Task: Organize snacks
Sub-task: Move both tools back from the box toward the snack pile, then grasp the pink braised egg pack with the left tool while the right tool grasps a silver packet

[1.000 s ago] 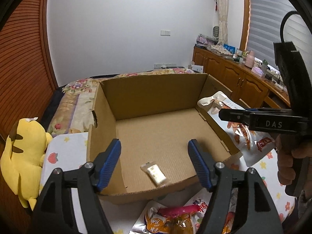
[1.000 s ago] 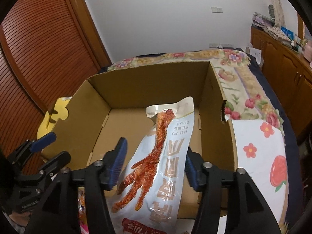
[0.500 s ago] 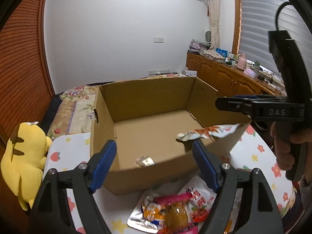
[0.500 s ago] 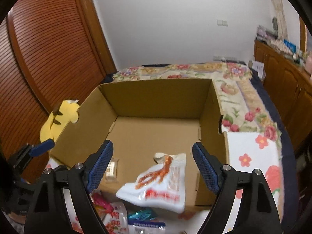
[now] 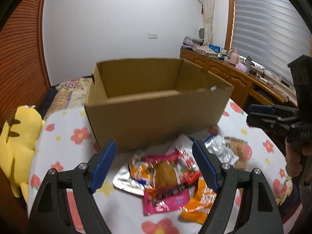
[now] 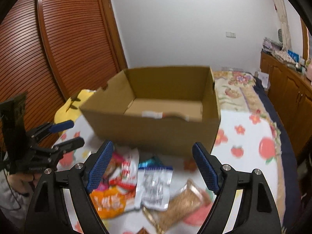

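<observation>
On the tabletop, before the cardboard box: loose snack packets. Your left gripper and right gripper hover with fingers spread, empty. Risk: overlapping slippery foil; you may pinch two packets or lose one.

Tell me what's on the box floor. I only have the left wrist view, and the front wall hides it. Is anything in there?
Observer: Yes. The right wrist view shows a white packet on the floor of the cardboard box, just behind the front wall.
Operator: Is the right gripper carrying anything?
Observer: No. The right gripper is wide open with nothing between its pads.
Operator: Which snack is it lined up with?
Observer: A silver packet with a blue top edge lies on the tablecloth, roughly centred between its fingers, in front of the box.
</observation>
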Demonstrator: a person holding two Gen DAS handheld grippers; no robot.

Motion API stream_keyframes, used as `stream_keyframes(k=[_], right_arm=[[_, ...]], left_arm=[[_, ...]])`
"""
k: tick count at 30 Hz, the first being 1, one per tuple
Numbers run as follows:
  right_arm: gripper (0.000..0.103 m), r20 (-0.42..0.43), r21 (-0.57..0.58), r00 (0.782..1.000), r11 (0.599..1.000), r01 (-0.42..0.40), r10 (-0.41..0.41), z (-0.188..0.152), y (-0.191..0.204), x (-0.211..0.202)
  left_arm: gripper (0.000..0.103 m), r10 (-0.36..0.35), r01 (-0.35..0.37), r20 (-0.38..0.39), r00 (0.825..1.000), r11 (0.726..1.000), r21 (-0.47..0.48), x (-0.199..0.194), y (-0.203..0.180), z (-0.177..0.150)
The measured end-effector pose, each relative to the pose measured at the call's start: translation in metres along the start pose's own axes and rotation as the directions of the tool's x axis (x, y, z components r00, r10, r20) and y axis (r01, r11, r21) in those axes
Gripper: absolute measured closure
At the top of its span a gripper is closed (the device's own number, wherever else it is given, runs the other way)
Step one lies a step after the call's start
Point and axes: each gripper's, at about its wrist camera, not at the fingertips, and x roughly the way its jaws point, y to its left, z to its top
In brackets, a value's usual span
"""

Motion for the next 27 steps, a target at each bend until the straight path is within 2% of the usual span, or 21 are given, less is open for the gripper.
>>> stream_keyframes(k=[6, 13, 17, 27], right_arm=[[0.024, -0.061, -0.008, 0.998, 1.0, 0.025, -0.025, -0.026, -0.003, 0.017], [0.031, -0.136, -0.002, 0.99, 1.0, 0.023, -0.023, -0.04, -0.009, 0.048], [0.032, -0.188, -0.004, 0.982, 1.0, 0.028, -0.028, -0.044, -0.013, 0.067], [0.044, -0.207, -0.015, 0.978, 1.0, 0.001, -0.004, -0.049, -0.007, 0.08]], left_arm=[[0.022, 0.002, -0.002, -0.035, 0.999, 1.0, -0.005, 0.006, -0.007, -0.026], [0.022, 0.001, -0.002, -0.076, 0.997, 1.0, -0.008, 0.016, -0.01, -0.045], [0.023, -0.005, 0.003, -0.089, 0.996, 1.0, -0.025, 0.022, -0.008, -0.045], [0.027, -0.021, 0.017, -0.142, 0.99, 0.999, -0.031, 0.044, -0.008, -0.037]])
